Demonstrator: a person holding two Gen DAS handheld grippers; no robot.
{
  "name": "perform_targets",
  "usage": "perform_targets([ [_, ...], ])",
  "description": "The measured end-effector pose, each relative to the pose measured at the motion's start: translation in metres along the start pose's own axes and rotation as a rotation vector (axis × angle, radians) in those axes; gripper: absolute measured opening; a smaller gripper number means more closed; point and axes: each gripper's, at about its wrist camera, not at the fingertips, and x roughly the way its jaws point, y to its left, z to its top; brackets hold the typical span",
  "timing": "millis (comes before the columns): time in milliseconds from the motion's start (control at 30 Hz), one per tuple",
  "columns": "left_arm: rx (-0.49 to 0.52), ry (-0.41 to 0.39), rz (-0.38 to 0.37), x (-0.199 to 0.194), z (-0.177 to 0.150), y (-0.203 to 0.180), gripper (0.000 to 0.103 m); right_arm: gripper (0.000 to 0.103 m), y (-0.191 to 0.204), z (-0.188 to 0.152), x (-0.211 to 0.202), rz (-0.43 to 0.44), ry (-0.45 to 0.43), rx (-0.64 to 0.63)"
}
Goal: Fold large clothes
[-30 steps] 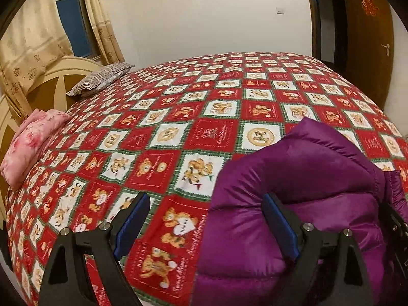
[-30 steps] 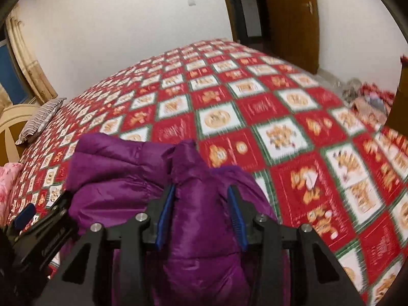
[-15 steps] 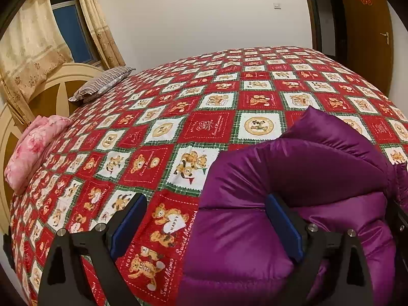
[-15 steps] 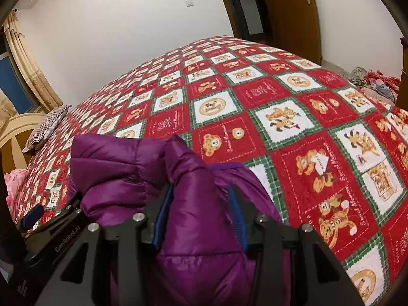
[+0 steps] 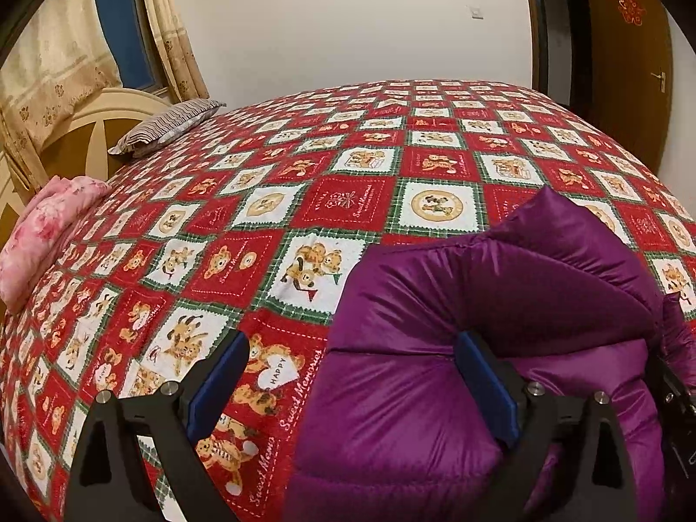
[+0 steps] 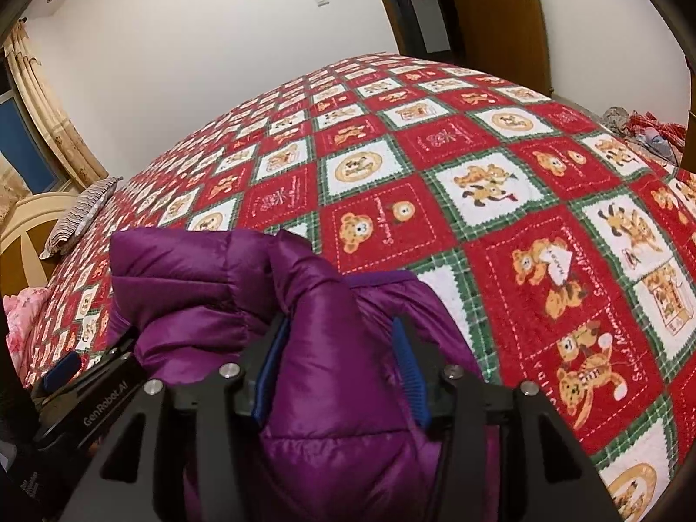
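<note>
Spreading across a wide bed, a red, white and green teddy-bear bedspread (image 5: 339,200) is filling most of both views, with a striped pillow (image 5: 169,124) and a pink bundle (image 5: 43,226) lying at the far left by the headboard. At the near edge, a purple puffer jacket (image 5: 500,304) is sitting bunched up on the bedspread. The right claw (image 6: 337,374) is pinching a thick fold of the jacket between its blue pads, jaws narrowed on the padding. The left claw (image 5: 352,387) is gaping wide, one finger pressing into the jacket's left side and the other hanging over bare bedspread, gripping nothing. By my reading, the folding is still at an early, gathering stage; the next move is calling for the left claw to close on an edge so both can spread or double the garment. Crumpled as it is, its long axis and heading cannot be told.
</note>
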Motion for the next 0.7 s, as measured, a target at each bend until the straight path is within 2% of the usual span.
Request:
perform_targets([
  [200,0.001,-0.002,0.001,0.0005,-0.0010,-0.0010,0.096,0.052,-0.0030,-0.0022,0.0026,0.007,-0.002,0.007],
  [700,0.007,0.005,0.007,0.0038,-0.0020,-0.0036,0.096,0.054,0.0013,-0.0026,0.0072,-0.038,0.010,-0.017],
])
